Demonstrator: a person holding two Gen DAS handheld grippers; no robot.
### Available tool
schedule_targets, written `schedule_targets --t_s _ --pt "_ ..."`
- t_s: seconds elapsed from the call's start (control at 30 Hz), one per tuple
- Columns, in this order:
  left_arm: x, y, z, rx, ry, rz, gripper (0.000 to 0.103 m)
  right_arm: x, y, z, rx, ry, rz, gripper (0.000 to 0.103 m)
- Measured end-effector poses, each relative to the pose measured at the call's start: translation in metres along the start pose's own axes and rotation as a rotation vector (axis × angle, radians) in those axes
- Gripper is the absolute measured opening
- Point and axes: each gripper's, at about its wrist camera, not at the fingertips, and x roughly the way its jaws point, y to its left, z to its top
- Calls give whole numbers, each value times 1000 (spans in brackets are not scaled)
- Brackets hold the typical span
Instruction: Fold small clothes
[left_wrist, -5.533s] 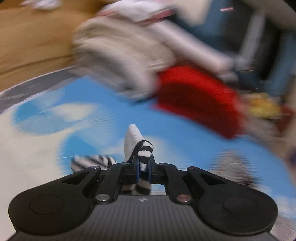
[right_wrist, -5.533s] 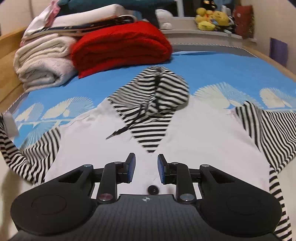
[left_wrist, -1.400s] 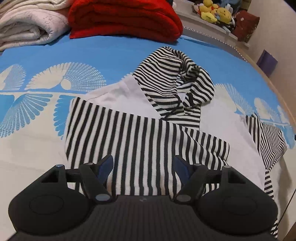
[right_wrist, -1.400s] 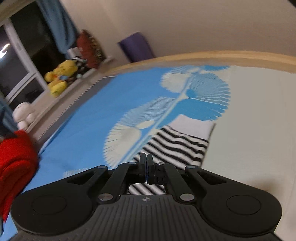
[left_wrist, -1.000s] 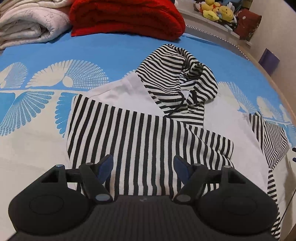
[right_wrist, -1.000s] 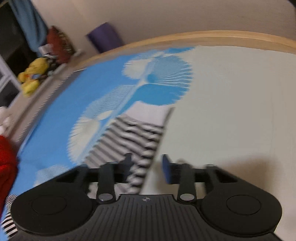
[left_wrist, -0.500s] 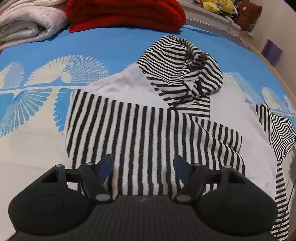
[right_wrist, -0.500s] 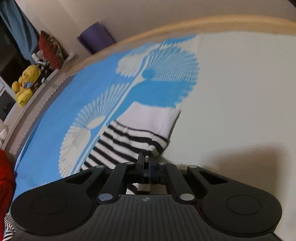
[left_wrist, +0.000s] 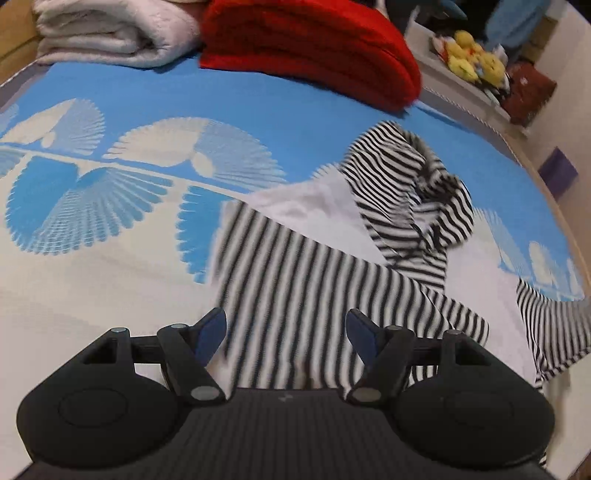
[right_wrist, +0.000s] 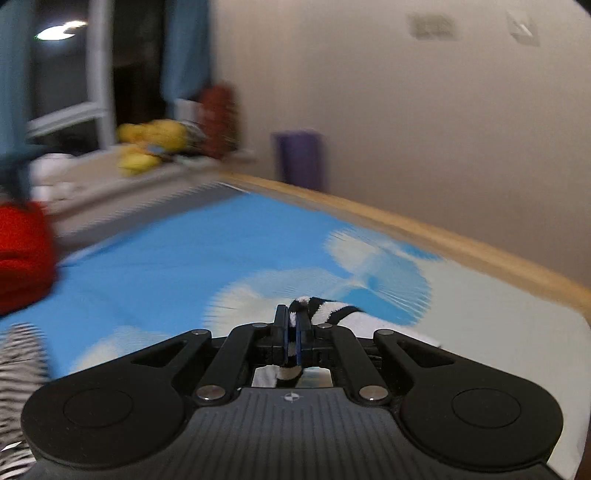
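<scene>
A small white hoodie with black-and-white striped sleeves and hood (left_wrist: 406, 192) lies on the blue and white bed cover (left_wrist: 110, 206). Its left sleeve (left_wrist: 314, 288) is folded across the white body. My left gripper (left_wrist: 286, 332) is open and empty, just above the near edge of that folded sleeve. The right sleeve (left_wrist: 546, 317) trails off at the right edge. In the right wrist view my right gripper (right_wrist: 293, 326) is shut on the striped cuff (right_wrist: 325, 310) of that right sleeve and holds it lifted above the cover.
A folded red blanket (left_wrist: 306, 48) and a folded white blanket (left_wrist: 110, 33) lie at the head of the bed. Plush toys (left_wrist: 472, 62) sit on a ledge beyond. The wooden bed edge (right_wrist: 443, 236) and a purple box (right_wrist: 299, 158) are to the right.
My right gripper, shut on the cuff, has lifted and swung it up off the cover; the view is blurred by motion. My left gripper stayed open and shifted slightly left.
</scene>
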Motion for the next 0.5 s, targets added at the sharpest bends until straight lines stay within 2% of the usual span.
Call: schedule_targets --t_s 0.1,0.13,0.17,0.2,0.23,0.27,0.33,0.37,0.43,0.5 --pt "-7 18 4 -33 -16 19 77 -62 85 -11 -146 -165 163 3" --pt "-8 22 4 -44 -16 26 77 -75 116 -23 -212 -169 287 8" --pt "-9 26 4 -55 -14 30 77 -85 148 -40 -306 -121 448 10" --pt "-9 29 4 -63 -12 31 77 -93 172 -57 -391 -63 573 12" --pt "-9 31 4 -68 -9 30 77 -101 192 -78 -461 4 676 14" --pt "-9 33 4 -71 -7 29 77 -108 206 -98 -498 72 740 15" --pt "-8 35 4 -73 -5 37 77 -116 215 -128 -527 165 821 16" --pt "-8 35 3 -71 -3 37 77 -116 217 -140 -542 208 836 19" --pt "-3 34 3 -71 6 37 77 -107 218 -151 -535 298 796 24" --pt "3 31 3 -81 20 29 77 -92 211 -150 -487 373 796 25"
